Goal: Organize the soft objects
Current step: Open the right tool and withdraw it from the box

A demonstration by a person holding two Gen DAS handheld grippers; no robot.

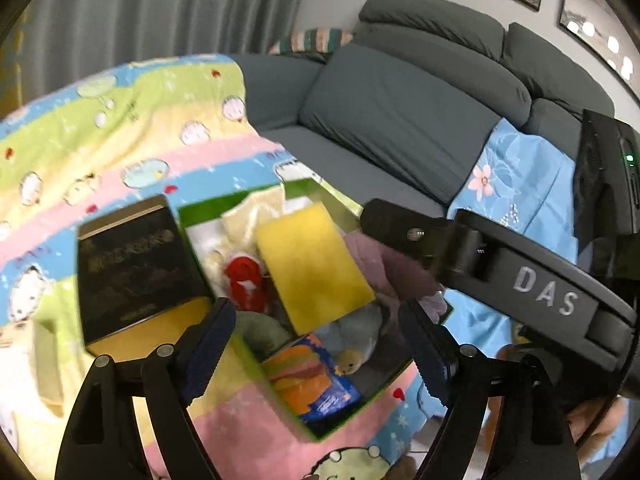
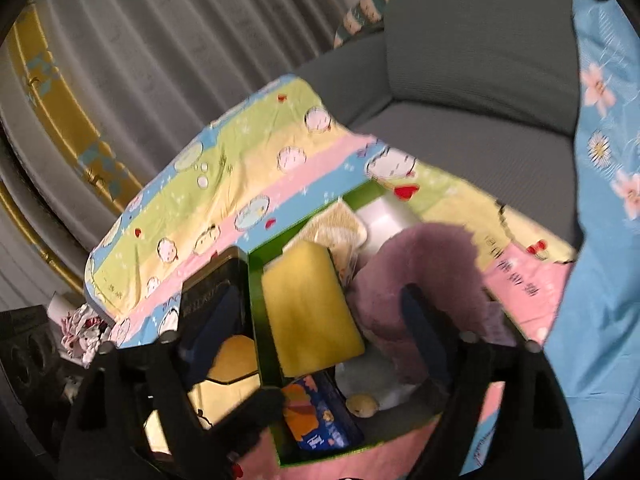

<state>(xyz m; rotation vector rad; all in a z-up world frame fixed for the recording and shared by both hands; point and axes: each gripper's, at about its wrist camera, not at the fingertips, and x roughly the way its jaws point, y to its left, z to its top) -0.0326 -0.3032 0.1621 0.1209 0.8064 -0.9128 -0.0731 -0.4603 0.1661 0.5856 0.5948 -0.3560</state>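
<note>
The green box [image 1: 320,196] sits on the patterned sheet [image 1: 120,120] and is already full of soft things: a yellow sponge [image 1: 312,264] leaning across the middle, a purple plush cloth [image 2: 420,272] draped over its right side, a red item [image 1: 246,284], a cream towel [image 1: 256,210], a small plush toy [image 1: 352,354] and a tissue pack [image 1: 316,384] at the near end. I judge I am in the letting-go step, with the things set inside and both tools spread above them. My left hand-held gripper [image 1: 320,344] stands wide open over the near end of the box with nothing between its fingers. My right hand-held gripper [image 2: 316,344] is wide too; the purple cloth lies just at its right finger, and the blur keeps me from telling whether they touch, but nothing is pinched. Next I would draw both back clear of the rim and look for anything soft left outside; a black case [image 1: 136,264] lies beside the box on the left, and the grey sofa [image 1: 400,120] is behind.
</note>
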